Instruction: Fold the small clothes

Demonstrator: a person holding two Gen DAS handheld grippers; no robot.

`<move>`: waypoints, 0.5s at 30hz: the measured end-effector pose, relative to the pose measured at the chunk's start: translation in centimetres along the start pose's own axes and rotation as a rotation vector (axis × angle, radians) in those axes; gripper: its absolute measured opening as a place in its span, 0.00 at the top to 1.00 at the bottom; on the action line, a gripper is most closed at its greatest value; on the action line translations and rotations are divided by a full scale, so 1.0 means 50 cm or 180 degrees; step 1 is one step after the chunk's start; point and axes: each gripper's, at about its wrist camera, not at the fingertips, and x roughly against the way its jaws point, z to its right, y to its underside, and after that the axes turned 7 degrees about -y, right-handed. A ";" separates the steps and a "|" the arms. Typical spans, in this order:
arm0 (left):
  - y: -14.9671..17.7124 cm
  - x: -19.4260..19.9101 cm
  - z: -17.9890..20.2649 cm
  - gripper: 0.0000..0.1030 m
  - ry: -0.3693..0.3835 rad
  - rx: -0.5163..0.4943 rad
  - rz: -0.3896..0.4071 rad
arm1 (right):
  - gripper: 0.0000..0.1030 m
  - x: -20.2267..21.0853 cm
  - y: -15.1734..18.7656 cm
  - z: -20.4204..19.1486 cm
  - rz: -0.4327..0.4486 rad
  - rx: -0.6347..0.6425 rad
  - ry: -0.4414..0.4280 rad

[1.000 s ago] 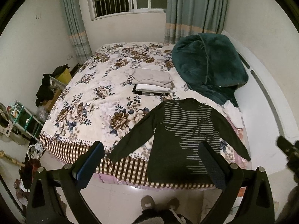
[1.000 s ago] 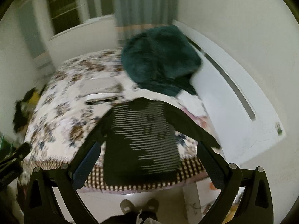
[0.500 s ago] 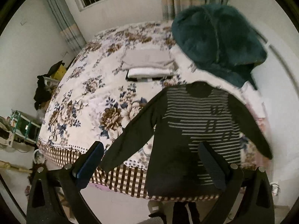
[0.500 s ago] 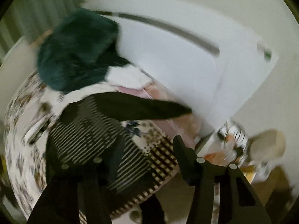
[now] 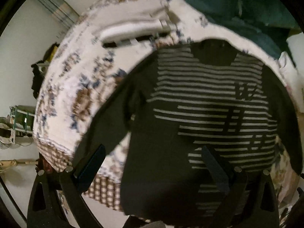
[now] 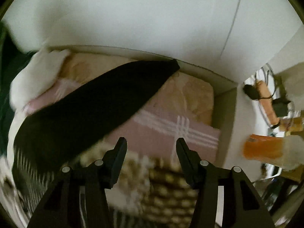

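The dark striped sweater (image 5: 209, 117) lies flat, front up, on the floral bedspread (image 5: 76, 87) at the near edge of the bed, one sleeve (image 6: 98, 98) stretched out over a pink blanket (image 6: 171, 125) toward the white headboard (image 6: 133, 19). The left claw (image 5: 152, 165) hovers released over the sweater's lower hem, jaws wide apart and gripping nothing. The right claw (image 6: 151, 155) is also released, poised just beside the sleeve without touching it; beyond the sweater's collar lie a folded stack of clothes (image 5: 131, 30) and a teal blanket (image 5: 237, 5).

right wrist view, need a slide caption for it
Open right gripper above the bed edge, beside the sweater's dark sleeve.
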 end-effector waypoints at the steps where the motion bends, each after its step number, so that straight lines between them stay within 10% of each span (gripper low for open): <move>1: -0.002 -0.031 0.020 0.00 0.0022 -0.0010 -0.0052 | 0.45 -0.036 -0.016 0.007 0.0026 -0.0146 -0.0012; 11: -0.032 -0.227 0.141 0.00 0.0092 -0.0170 -0.0194 | 0.47 -0.246 -0.056 0.023 0.0250 -0.0609 -0.0062; 15: -0.048 -0.262 0.131 0.00 0.0109 -0.0093 -0.0229 | 0.96 -0.253 -0.026 -0.013 0.0631 -0.0335 0.0143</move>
